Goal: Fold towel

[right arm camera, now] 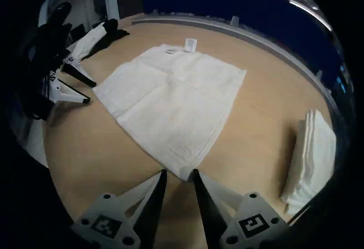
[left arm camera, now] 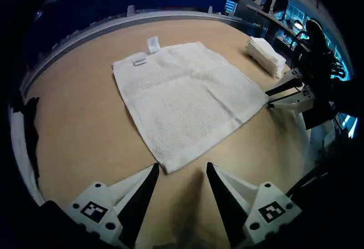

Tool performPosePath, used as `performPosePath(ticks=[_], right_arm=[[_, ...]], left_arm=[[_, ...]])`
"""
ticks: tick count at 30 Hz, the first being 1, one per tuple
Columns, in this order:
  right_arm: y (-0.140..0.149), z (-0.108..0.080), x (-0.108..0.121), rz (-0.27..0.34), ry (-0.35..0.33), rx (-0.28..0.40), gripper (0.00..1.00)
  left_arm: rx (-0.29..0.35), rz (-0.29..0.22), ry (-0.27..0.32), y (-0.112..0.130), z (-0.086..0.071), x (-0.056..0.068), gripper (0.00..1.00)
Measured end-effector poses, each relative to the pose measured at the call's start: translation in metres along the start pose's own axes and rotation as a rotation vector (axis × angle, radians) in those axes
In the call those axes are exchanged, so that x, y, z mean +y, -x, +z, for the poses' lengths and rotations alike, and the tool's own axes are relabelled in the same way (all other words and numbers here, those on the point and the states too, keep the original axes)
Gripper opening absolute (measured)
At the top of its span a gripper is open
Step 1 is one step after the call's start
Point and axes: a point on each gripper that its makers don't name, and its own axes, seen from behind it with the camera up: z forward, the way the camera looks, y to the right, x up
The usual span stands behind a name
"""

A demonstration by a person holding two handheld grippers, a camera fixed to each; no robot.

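White square terry towel (left arm camera: 182,99) lies flat and unfolded on the tan wooden table (left arm camera: 82,126), one near corner reaching just between the widely spread jaws of the left gripper (left arm camera: 182,166), the adjacent corner between the narrowly parted jaws of the right gripper (right arm camera: 179,172)

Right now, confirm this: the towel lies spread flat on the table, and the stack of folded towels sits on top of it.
Not quite: the stack of folded towels sits on the table apart from the towel, not on it; the right gripper view shows this.
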Motion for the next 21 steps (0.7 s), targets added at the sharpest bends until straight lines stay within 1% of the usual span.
performPosePath(ticks=[1,2,4,7,12,14,16,18,21], right_arm=[[0.000,0.000,0.000,0.006,-0.002,0.000,0.44],[-0.001,0.001,0.001,0.012,-0.003,0.000,0.42],[-0.002,0.001,0.003,0.020,0.001,-0.001,0.35],[-0.002,0.002,0.006,0.027,0.011,-0.004,0.26],[-0.002,0.002,0.007,0.026,0.017,-0.009,0.25],[-0.002,0.002,0.007,0.025,0.020,-0.008,0.24],[-0.002,0.002,0.007,0.027,0.023,-0.007,0.24],[-0.002,0.002,0.006,0.029,0.025,-0.006,0.24],[-0.002,0.003,0.006,0.033,0.025,-0.006,0.23]], left_arm=[[-0.001,-0.005,0.001,0.000,0.000,0.000,0.77],[-0.001,-0.009,0.002,-0.001,0.000,0.000,0.77],[-0.003,-0.018,0.004,-0.001,-0.001,-0.001,0.76],[-0.006,-0.028,0.002,-0.001,-0.001,-0.003,0.72],[-0.011,-0.024,-0.009,-0.002,-0.001,-0.006,0.63],[-0.013,-0.018,-0.021,-0.001,-0.001,-0.009,0.52],[-0.014,-0.010,-0.025,-0.001,-0.001,-0.010,0.51],[-0.016,-0.001,-0.030,0.000,-0.001,-0.010,0.39],[-0.020,0.015,-0.066,0.002,0.001,-0.018,0.20]])
